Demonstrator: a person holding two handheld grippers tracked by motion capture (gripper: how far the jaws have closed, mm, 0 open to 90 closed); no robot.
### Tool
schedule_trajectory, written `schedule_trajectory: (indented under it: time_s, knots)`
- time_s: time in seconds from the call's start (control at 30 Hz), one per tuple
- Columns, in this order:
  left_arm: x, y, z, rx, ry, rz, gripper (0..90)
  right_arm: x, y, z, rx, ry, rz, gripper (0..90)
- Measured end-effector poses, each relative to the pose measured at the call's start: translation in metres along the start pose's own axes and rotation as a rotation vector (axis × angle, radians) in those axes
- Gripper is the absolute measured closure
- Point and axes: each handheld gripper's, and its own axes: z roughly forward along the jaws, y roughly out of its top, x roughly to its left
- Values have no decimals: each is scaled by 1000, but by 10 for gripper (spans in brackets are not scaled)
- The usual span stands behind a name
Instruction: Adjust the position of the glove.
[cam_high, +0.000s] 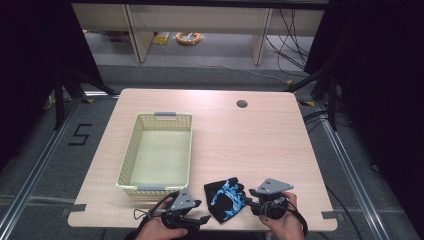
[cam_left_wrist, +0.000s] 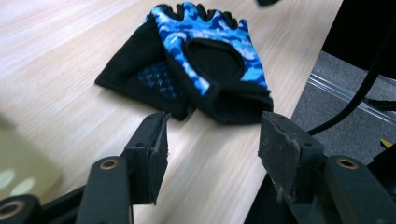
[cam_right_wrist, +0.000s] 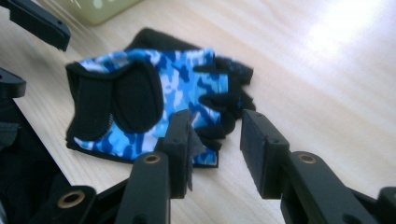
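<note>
High view | gloves (cam_high: 224, 199) flat between left claw (cam_high: 201, 219), right claw (cam_high: 248, 202)

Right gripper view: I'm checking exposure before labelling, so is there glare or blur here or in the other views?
Right gripper view: glare whitens the table at upper right. Left gripper view: the glove is fairly sharp, the near jaws softer. High view: evenly lit, dark surroundings.

Glove pair (cam_high: 225, 198) lying on table (cam_high: 250, 145) near its front edge, between left gripper (cam_high: 204, 219) and right gripper (cam_high: 248, 201); basket (cam_high: 131, 150) sitting behind-left.
</note>
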Motion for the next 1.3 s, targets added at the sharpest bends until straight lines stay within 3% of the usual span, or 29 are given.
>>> schedule_trajectory:
  time_s: [0.03, 0.1, 0.2, 0.23, 0.27, 0.3, 0.33, 0.4, 0.43, 0.5, 0.53, 0.57, 0.63, 0.7, 0.73, 0.77, 0.83, 0.87, 1.0, 1.1, 1.13, 1.17, 1.23, 1.3]
  knots:
    - [-3, 1, 3, -21, -4, -23, 431, -1, -1, 2, 20, 13, 22, 643]
    - [-1, 5, 5, 0, 24, 52, 436, -3, -5, 7, 68, 34, 38, 632]
    - [-2, 6, 9, -17, 26, 35, 459, -4, -9, 12, 53, 36, 47, 626]
    - [-1, 7, 9, -4, 33, 51, 459, -6, -10, 12, 68, 55, 65, 624]
    - [-1, 7, 11, -15, 26, 41, 462, -7, -11, 13, 75, 69, 85, 618]
    - [2, 8, 11, 8, 29, 97, 462, -9, -12, 15, 84, 80, 96, 612]
    - [-1, 8, 14, -11, 25, 49, 462, -9, -12, 15, 84, 80, 96, 612]
    - [1, 9, 15, 13, 19, 104, 486, -8, -13, 19, 98, 93, 67, 615]
    - [-2, 9, 16, 9, 26, 70, 506, -6, -14, 22, 99, 112, 80, 631]
    - [-1, 10, 18, 24, 21, 96, 518, -3, -14, 23, 100, 112, 96, 648]
    - [-2, 10, 21, 15, 22, 94, 529, -5, -14, 24, 118, 105, 57, 682]
    - [0, 8, 24, 38, 12, 130, 596, -5, -14, 24, 115, 80, 13, 766]
    - [-1, 8, 25, 51, 22, 130, 639, -4, -15, 24, 110, 65, 4, 797]
    - [-4, 9, 24, 38, 26, 137, 721, -4, -14, 21, 145, 58, -35, 854]
    - [-3, 10, 23, 44, 41, 169, 762, -4, -14, 20, 145, 52, -40, 878]
    - [-7, 13, 21, 15, 42, 164, 796, -3, -14, 18, 137, 47, -41, 900]
    - [-8, 14, 20, 18, 32, 167, 805, -3, -13, 17, 108, 51, -59, 900]
    - [-7, 16, 19, 20, 43, 204, 812, -3, -12, 14, 98, 59, -65, 900]
    - [-10, 20, 18, 16, 34, 200, 819, 0, -7, 8, 77, 66, -101, 900]
    - [-10, 20, 18, 18, 42, 205, 819, -5, -11, 10, 78, 55, -27, 841]
    - [-12, 19, 20, -5, 39, 185, 819, -5, -11, 10, 78, 55, -27, 841]
    - [-9, 20, 18, 37, 33, 222, 819, -5, -12, 11, 78, 51, 2, 803]
    - [-8, 19, 20, 32, 44, 218, 819, -8, -11, 12, 71, 45, 65, 669]
    - [-9, 19, 19, 28, 44, 220, 819, -9, -9, 11, 86, 46, 75, 635]
